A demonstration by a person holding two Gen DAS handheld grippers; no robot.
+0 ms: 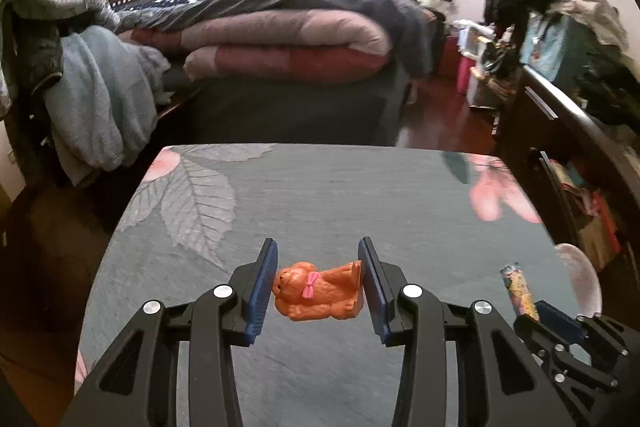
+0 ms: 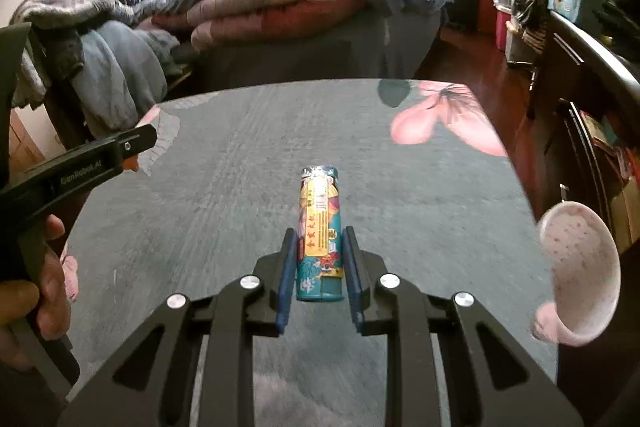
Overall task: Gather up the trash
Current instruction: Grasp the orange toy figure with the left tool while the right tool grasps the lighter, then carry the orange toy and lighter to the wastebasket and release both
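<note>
My left gripper (image 1: 319, 281) is shut on an orange toy bear with a pink bow (image 1: 318, 291), held between the blue pads above the grey floral tabletop (image 1: 320, 195). My right gripper (image 2: 319, 267) is shut on a colourful printed tube (image 2: 320, 231) that points forward over the table. In the left wrist view the tube (image 1: 518, 291) and the right gripper (image 1: 560, 323) show at the lower right. In the right wrist view the left gripper's black body (image 2: 80, 163) shows at the left, with a hand on its handle.
A pink speckled bowl (image 2: 576, 267) sits at the table's right edge, also in the left wrist view (image 1: 580, 275). A bed with folded quilts (image 1: 288, 39) stands beyond the table. A cluttered dark dresser (image 1: 568, 99) stands on the right, draped clothes (image 1: 80, 87) on the left.
</note>
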